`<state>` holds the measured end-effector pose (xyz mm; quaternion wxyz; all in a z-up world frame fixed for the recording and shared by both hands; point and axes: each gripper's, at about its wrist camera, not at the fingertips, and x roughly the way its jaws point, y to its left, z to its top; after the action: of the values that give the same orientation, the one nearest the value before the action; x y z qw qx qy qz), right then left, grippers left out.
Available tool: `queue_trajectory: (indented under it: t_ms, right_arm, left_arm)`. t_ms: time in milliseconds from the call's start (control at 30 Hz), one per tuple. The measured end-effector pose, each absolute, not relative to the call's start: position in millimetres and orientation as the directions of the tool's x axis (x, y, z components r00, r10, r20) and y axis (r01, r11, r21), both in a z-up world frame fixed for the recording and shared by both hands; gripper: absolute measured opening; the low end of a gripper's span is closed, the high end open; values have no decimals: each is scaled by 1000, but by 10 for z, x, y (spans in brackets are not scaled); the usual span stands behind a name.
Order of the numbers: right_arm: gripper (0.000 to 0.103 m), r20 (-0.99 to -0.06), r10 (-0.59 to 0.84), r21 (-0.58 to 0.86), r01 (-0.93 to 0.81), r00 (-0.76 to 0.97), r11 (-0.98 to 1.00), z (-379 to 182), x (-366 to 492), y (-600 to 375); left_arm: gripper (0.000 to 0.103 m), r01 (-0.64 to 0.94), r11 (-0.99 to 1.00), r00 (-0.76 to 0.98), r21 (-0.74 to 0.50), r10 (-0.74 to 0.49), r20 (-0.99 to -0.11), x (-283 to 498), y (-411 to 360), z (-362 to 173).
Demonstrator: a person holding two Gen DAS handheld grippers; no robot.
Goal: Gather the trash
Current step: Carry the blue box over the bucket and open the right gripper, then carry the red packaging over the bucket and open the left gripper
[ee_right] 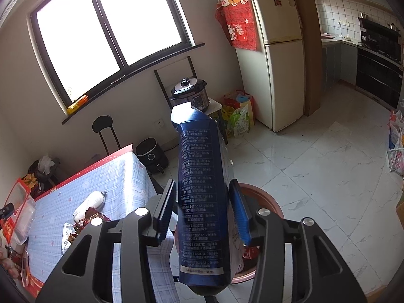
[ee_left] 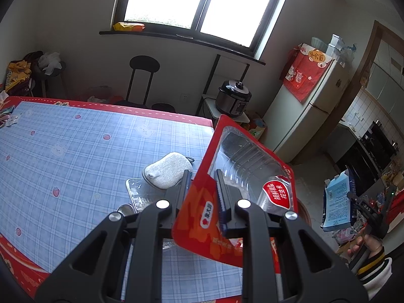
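My left gripper (ee_left: 203, 189) is shut on a red snack package with a clear plastic window (ee_left: 242, 176), held above the table's right edge. The package also shows at the left edge of the right wrist view (ee_right: 17, 202). My right gripper (ee_right: 202, 202) stands around a dark blue printed package (ee_right: 202, 197) with small gaps at both pads, over a pink trash bin (ee_right: 262, 199) on the floor. That blue package shows in the left wrist view (ee_left: 338, 202). A clear plastic tray (ee_left: 141, 194) and foil wrappers (ee_right: 75, 229) lie on the table.
A grey sponge pad (ee_left: 168, 170) lies on the blue checked tablecloth (ee_left: 75, 151). Black stools (ee_left: 144, 65), a pressure cooker (ee_left: 233, 96), an air fryer (ee_right: 151, 155), a fridge (ee_right: 275, 50) and bags (ee_right: 237, 116) stand around on the tiled floor.
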<state>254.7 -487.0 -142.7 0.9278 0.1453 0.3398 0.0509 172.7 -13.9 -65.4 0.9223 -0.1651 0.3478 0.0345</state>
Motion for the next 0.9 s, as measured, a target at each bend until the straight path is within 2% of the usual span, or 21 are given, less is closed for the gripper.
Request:
queue_trajectory:
  t_ms: [67,133,267,367,600,900]
  right_arm:
    - [75,-601,179,294,7,779,956,-1393,2523,-4857]
    - [77,-589,182,294,-1,787,956,-1350,2499,-4854]
    - [92,-570,144,284,29,809,958,-1245,2396,-4896]
    - [98,-554,117,287,57,825,956,-1154,2252,-4937]
    - [98,-546,49,270,121,836,955,-996,1897,-5088]
    - [98,-556,-29,245,197,831,949,-956,1443,-5331]
  left_arm:
    - [22,-173,945,756,-278,-53,-653,1730,-153,-640]
    - [22,-163,948,756,-275,-59,-652,1742,-163,-629]
    - [22,-130,954,758,-270,-79,-647,1764,-202,-598]
    - [22,-98,958,760,-269,-102,-642,1800,-238,-580]
    - [22,8,963,750,-268,-183,-636,1944,-531,-572]
    - [22,191,953,700,-236,-300,-648,2317,-1376,-637]
